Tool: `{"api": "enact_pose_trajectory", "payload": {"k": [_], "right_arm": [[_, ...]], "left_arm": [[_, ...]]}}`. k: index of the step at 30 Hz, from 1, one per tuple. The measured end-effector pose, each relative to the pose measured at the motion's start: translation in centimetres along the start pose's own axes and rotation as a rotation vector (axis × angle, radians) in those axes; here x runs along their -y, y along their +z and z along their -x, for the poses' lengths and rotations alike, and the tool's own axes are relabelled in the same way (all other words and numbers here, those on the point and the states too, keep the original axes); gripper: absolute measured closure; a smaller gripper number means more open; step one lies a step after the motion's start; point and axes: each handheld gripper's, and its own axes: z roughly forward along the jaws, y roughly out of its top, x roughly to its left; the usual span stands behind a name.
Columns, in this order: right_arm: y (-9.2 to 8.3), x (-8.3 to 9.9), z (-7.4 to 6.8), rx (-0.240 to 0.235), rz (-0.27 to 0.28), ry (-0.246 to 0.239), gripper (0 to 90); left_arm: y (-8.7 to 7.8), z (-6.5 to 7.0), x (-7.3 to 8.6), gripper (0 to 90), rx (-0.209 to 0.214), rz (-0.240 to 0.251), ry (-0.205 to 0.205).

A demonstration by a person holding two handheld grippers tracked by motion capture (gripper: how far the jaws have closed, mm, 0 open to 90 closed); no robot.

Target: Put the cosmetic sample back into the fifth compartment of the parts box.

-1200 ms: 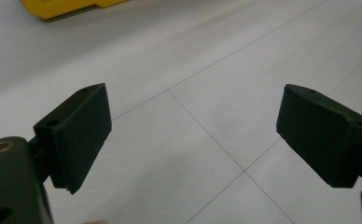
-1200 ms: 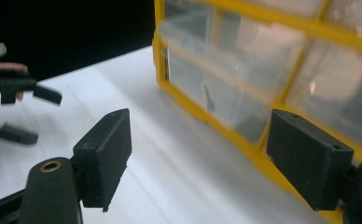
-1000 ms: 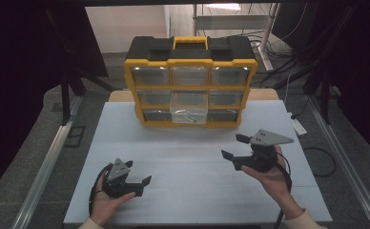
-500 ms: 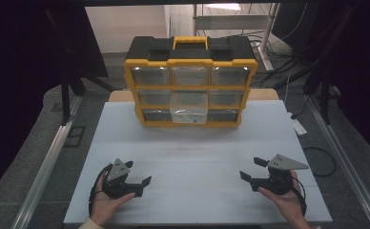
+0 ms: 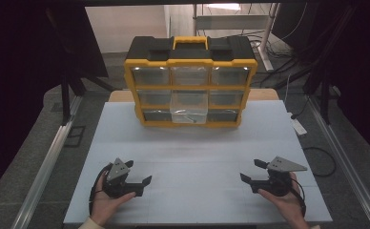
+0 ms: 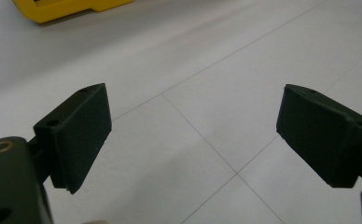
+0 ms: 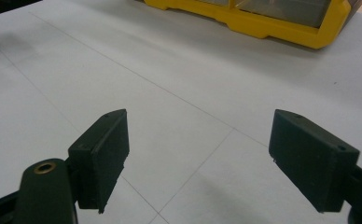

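Resting grippers apart; organizer [image 5: 190, 81] beyond, drawer [image 5: 189, 109] protruding.

Yellow-black drawer organizer [image 5: 190, 81] upright at table's far edge; clear middle drawer [image 5: 189, 109] pulled partly out.

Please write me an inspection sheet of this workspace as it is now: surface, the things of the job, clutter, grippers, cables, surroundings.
Surface: white tiled table top, bare in the near half.
Job's things: yellow and black plastic drawer organiser at the far edge, upright; its clear middle drawer stands pulled out, the others look shut.
Clutter: nothing seen on the table.
Grippers: left gripper and right gripper rest low near the table's near corners, jaws wide apart, holding nothing.
Cables: black cable loop on the floor at right; white power strip beside the table.
Surroundings: dark curtains, metal floor rail at left.
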Motion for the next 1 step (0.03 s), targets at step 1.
{"api": "enact_pose_trajectory", "payload": {"k": [1], "right_arm": [[0.01, 0.01, 0.02, 0.000, -0.001, 0.000, 20.4]], "left_arm": [[0.00, 0.00, 0.00, 10.9, 0.000, 0.000, 0.000]]}}
